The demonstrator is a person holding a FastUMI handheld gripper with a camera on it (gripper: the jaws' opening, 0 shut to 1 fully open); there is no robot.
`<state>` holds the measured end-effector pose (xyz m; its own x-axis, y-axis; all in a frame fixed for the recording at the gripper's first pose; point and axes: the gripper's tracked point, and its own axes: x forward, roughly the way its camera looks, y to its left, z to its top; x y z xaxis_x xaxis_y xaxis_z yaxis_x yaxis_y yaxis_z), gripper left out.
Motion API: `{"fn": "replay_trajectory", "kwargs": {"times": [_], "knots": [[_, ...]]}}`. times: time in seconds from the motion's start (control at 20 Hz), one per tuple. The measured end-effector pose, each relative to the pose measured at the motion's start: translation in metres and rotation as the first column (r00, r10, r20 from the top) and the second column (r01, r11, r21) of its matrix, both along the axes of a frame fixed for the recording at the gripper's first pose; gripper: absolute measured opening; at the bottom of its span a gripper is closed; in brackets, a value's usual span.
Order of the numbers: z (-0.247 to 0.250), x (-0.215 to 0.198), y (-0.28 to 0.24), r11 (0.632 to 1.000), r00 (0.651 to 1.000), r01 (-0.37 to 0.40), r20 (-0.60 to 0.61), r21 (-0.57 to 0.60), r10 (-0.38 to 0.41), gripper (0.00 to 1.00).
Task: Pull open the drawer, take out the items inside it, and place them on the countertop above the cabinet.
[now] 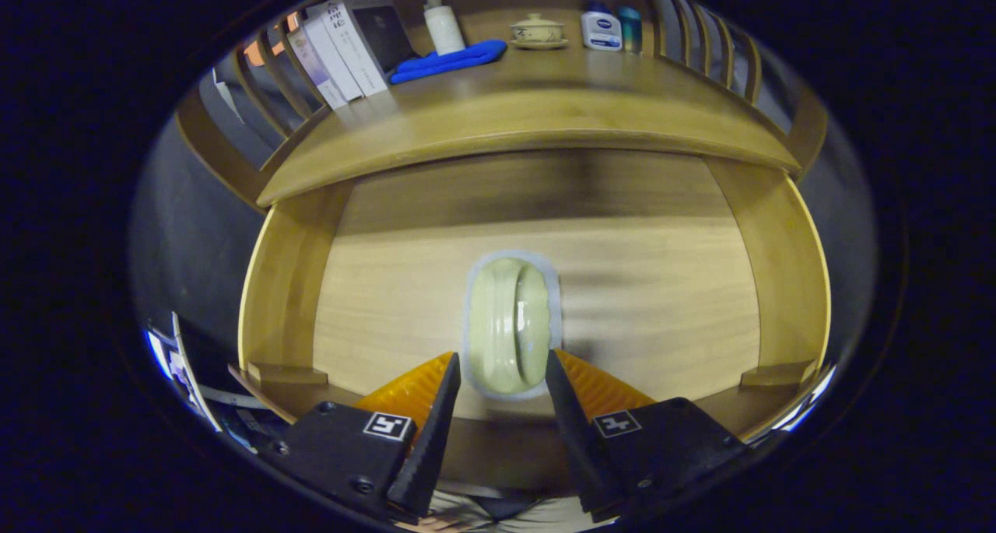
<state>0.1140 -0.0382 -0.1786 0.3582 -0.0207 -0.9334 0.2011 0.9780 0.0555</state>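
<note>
Centre of frame, inside the open drawer: one pale green lidded dish on its side (on a white pad). Gripper fingers spread wide, flanking its near end, contact unclear. Countertop at upper frame holds books, blue cloth, bottle.

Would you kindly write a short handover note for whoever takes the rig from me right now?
Claw: open, its fingers flanking the near end of the pale green dish, not pressing on it.
Drawer: pulled open; the dish lies in the middle of its floor on a whitish pad, nothing else visible inside.
Countertop: carries books, a pump bottle, a blue cloth, a lidded bowl and two small containers along the back; the front strip is bare.
Done: drawer opened.
Left: close on the dish, lift it out, set it on the countertop.
</note>
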Motion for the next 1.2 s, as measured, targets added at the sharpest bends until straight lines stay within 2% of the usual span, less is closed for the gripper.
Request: {"fn": "replay_trajectory", "kwargs": {"times": [0.1, 0.2, 0.4, 0.65, 0.8, 1.2], "knots": [[-0.004, 0.006, 0.000, 1.000, 1.000, 0.000, 0.002, -0.010, 0.000, 0.70], [-0.011, 0.011, -0.001, 1.000, 1.000, 0.006, 0.003, -0.023, -0.006, 0.63], [-0.015, 0.014, -0.008, 0.996, 1.000, -0.006, 0.026, -0.091, 0.009, 0.43], [-0.011, 0.011, -0.006, 0.998, 1.000, 0.004, 0.026, -0.058, -0.002, 0.22], [-0.001, 0.008, -0.009, 0.998, 0.999, 0.025, 0.029, -0.050, -0.024, 0.20], [0.071, 0.022, -0.008, 0.999, 0.989, -0.008, 0.148, -0.051, 0.015, 0.20]]}}
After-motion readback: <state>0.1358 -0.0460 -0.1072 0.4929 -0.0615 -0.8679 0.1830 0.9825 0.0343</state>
